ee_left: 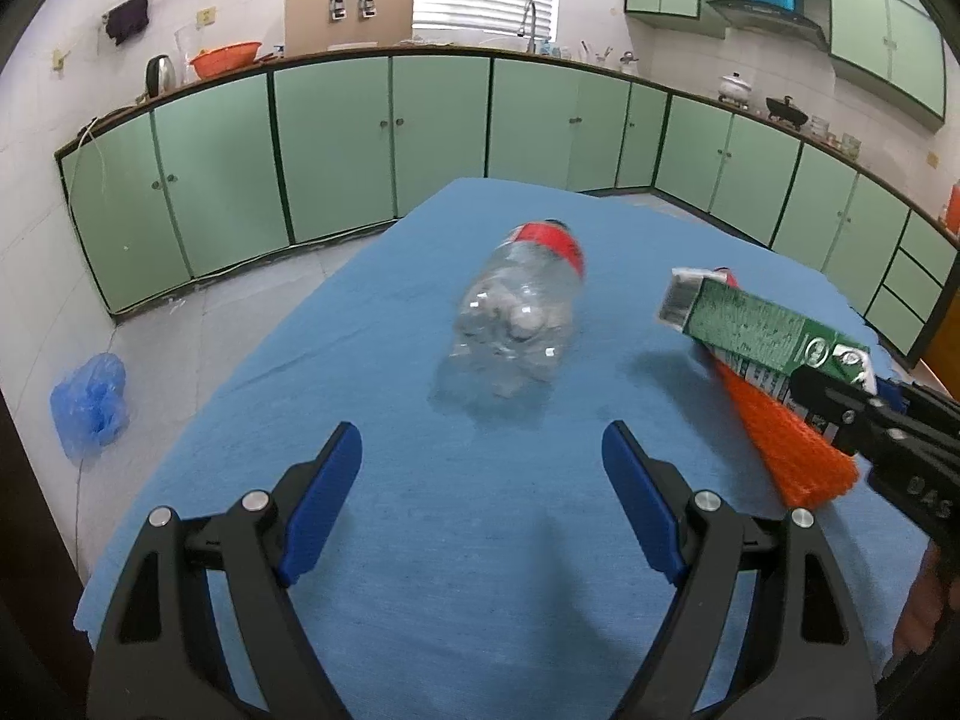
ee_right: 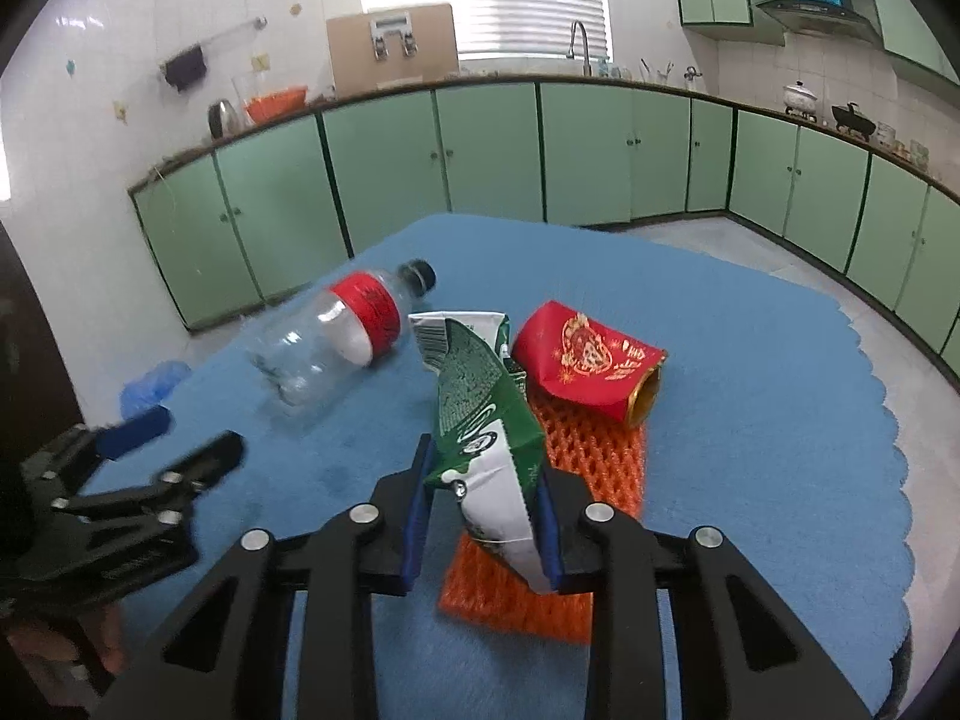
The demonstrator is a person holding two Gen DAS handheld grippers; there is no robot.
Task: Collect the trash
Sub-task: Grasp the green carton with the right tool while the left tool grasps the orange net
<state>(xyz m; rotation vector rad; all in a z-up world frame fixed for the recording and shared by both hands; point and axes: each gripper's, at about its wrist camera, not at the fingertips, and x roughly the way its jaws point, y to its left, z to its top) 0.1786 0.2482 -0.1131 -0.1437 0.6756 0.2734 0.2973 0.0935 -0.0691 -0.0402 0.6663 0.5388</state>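
A clear plastic bottle (ee_left: 522, 306) with a red label lies on the blue table cloth (ee_left: 420, 510); it also shows in the right wrist view (ee_right: 336, 342). My left gripper (ee_left: 483, 480) is open and empty, just short of the bottle. My right gripper (ee_right: 483, 507) is shut on a crushed green and white carton (ee_right: 486, 420), held above an orange foam net (ee_right: 558, 516). The carton (ee_left: 756, 324) and net (ee_left: 780, 438) also show in the left wrist view. A crushed red can (ee_right: 591, 360) lies beyond the net.
Green kitchen cabinets (ee_left: 384, 138) line the walls around the table. A blue plastic bag (ee_left: 90, 402) lies on the tiled floor at left. The counter holds a kettle (ee_left: 161, 73) and an orange basin (ee_left: 225, 57).
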